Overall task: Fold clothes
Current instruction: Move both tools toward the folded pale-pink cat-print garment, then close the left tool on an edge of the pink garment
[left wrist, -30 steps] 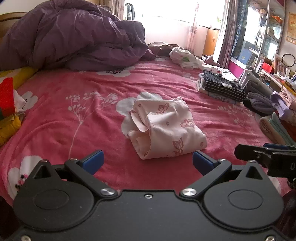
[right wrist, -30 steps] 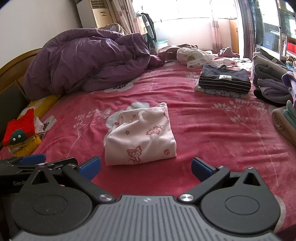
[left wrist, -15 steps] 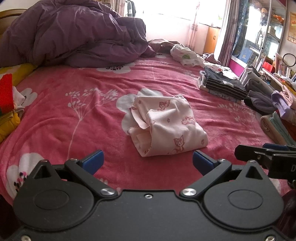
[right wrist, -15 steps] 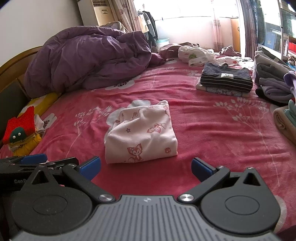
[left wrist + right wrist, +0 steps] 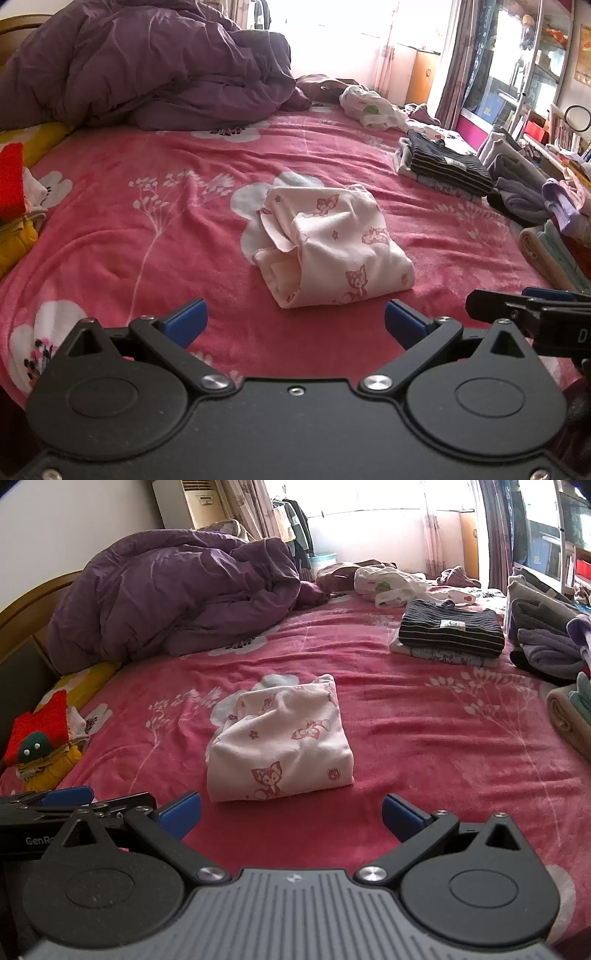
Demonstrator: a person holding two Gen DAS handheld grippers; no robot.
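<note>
A folded pale pink garment with fox prints [image 5: 328, 247] lies in the middle of the pink flowered bedspread [image 5: 147, 229]; it also shows in the right wrist view [image 5: 280, 742]. My left gripper [image 5: 295, 325] is open and empty, just short of the garment's near edge. My right gripper [image 5: 290, 814] is open and empty, also just short of the garment. Each gripper shows at the edge of the other's view.
A purple duvet [image 5: 177, 602] is heaped at the back left. A folded striped stack [image 5: 450, 631] and other folded piles [image 5: 546, 650] lie along the right. Unfolded white clothes [image 5: 388, 585] lie at the far end. A red and yellow pile [image 5: 40, 746] sits at the left.
Both grippers have drawn back a little from the garment and tilted slightly; they stay open and empty. The garment has not moved.
</note>
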